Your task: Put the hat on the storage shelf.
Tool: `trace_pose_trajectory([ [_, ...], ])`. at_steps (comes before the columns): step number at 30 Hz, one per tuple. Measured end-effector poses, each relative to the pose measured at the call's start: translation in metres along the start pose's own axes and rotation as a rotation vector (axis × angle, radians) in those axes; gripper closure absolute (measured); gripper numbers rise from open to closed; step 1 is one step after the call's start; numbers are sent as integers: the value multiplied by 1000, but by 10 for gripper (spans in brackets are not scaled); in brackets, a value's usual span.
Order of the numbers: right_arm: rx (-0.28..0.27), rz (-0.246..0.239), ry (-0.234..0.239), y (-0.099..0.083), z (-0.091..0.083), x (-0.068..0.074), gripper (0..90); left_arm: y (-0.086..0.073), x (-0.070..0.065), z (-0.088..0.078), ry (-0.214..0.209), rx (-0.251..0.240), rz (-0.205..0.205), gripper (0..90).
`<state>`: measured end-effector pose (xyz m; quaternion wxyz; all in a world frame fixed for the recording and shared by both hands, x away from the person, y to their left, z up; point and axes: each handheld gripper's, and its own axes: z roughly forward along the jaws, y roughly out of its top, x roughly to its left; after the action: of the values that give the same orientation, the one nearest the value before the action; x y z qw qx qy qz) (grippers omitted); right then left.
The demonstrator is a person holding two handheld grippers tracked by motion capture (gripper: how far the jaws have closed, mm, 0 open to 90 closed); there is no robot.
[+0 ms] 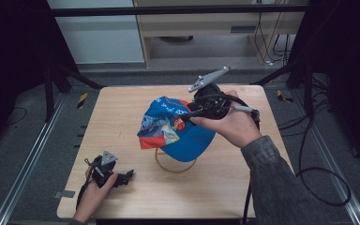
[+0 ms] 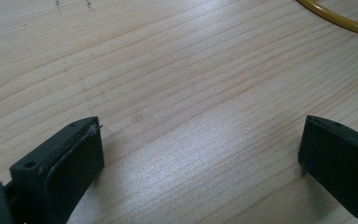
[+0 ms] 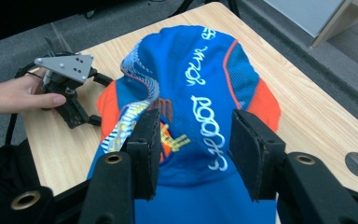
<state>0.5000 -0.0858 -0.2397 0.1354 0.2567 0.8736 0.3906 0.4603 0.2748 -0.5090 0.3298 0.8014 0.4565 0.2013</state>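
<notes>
We see a pale wooden table (image 1: 122, 117) at the centre of the high view, its grain running across. Grey carpeted floor (image 1: 23, 136) spreads round it. Metal rails (image 1: 26, 164) run along the floor at lower left and lower right. Black frame struts (image 1: 70, 75) stand at both sides, where the edges fall dark. A light wooden cabinet (image 1: 206, 23) sits at upper centre beside a pale wall panel (image 1: 98, 42). Black cables (image 1: 318, 178) loop at right.

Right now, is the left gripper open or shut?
Open. In the left gripper view the left gripper has its black jaws wide apart, with bare light wooden table between them and nothing held.
</notes>
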Motion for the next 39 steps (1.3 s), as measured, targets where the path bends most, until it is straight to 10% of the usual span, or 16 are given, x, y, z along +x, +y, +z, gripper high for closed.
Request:
trace_pose_trajectory([
  [8, -20, 38, -29, -12, -9, -9, 507, 0, 0, 0, 0, 0, 1, 0],
  [22, -143, 120, -221, -58, -41, -26, 72, 0, 0, 0, -1, 2, 4, 0],
  [31, -186, 176, -292, -113, -62, -33, 119, 0, 0, 0, -1, 2, 4, 0],
  [39, -136, 230, -298, -165, -43, -40, 141, 0, 0, 0, -1, 2, 4, 0],
])
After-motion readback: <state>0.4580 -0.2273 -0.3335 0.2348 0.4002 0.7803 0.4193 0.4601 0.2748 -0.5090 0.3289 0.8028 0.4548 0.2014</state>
